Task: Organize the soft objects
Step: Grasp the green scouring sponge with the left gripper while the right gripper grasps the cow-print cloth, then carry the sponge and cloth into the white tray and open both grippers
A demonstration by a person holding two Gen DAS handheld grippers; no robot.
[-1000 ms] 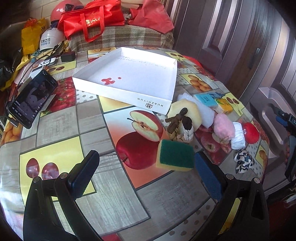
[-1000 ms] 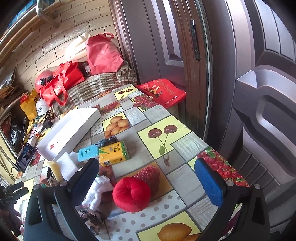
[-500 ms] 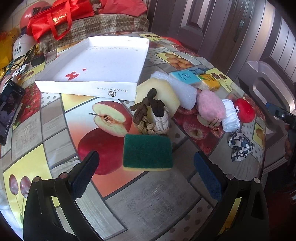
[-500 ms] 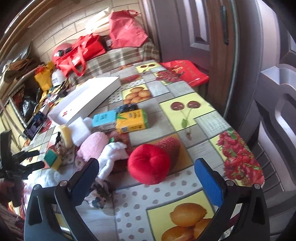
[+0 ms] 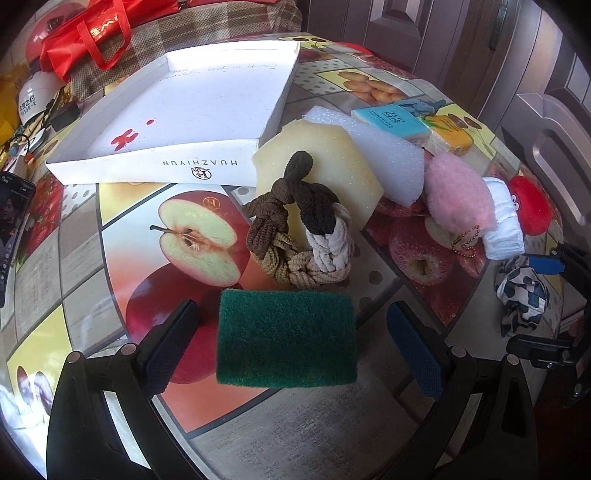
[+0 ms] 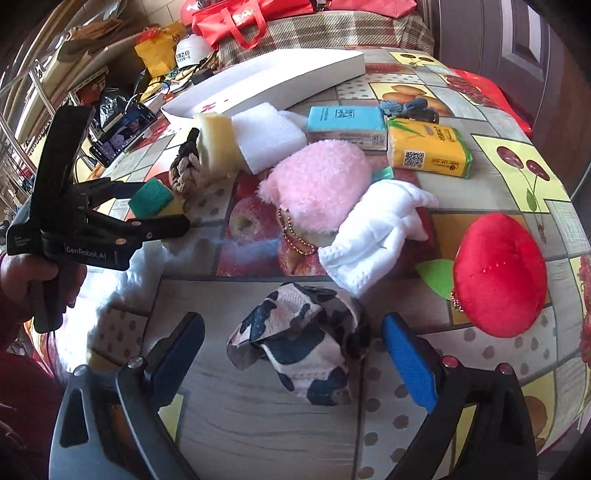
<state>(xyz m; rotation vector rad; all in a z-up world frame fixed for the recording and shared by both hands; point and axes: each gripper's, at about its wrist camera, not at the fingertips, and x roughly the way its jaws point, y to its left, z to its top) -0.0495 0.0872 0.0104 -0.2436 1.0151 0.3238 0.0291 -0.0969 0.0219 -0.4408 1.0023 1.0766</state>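
Note:
My left gripper [image 5: 291, 339] is open, its jaws on either side of a green and yellow scouring sponge [image 5: 286, 338] without touching it. Behind it lie a braided brown and cream rope toy [image 5: 299, 240], a pale yellow sponge [image 5: 332, 155], white foam [image 5: 384, 155] and a pink fluffy toy [image 5: 458, 195]. My right gripper [image 6: 291, 358] is open around a crumpled cow-print cloth [image 6: 299, 343]. A white cloth [image 6: 376, 229] and a red plush [image 6: 498, 273] lie beyond it. The white open box [image 5: 177, 107] sits at the back.
Blue [image 6: 343, 122] and yellow [image 6: 428, 151] tissue packs lie behind the soft things. A phone [image 5: 11, 229] lies at the table's left edge. Red bags [image 5: 85, 33] and a helmet sit behind the table. A wooden door and a chair stand on the right.
Both grippers have moved forward and down. The left now straddles the green sponge; the right swung left and now straddles the cow-print cloth.

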